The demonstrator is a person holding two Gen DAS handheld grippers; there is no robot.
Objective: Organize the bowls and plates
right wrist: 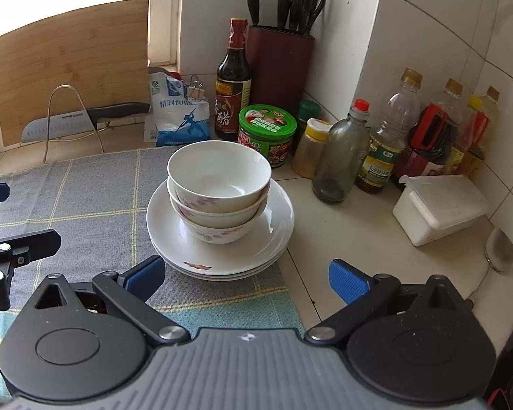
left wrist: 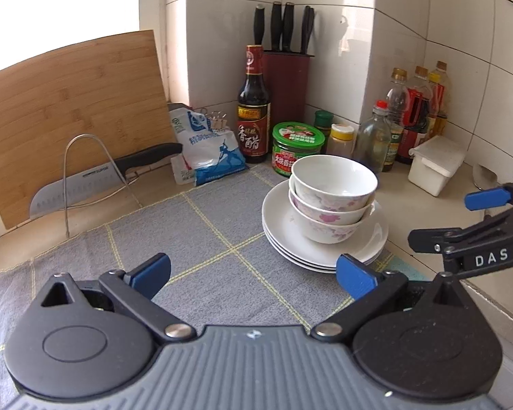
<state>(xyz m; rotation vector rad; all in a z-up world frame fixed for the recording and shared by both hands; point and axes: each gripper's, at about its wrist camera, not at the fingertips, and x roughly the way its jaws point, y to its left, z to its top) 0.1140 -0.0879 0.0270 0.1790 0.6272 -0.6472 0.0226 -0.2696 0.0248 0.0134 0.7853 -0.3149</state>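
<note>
Three white bowls (right wrist: 219,188) with pink floral print are nested upright. They stand on a stack of three white plates (right wrist: 266,239). The stack rests on a grey checked mat (right wrist: 85,205).

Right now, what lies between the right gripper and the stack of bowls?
In the right wrist view, only the near rims of the stacked plates and bare grey cloth lie between the open right gripper and the bowls.
</note>
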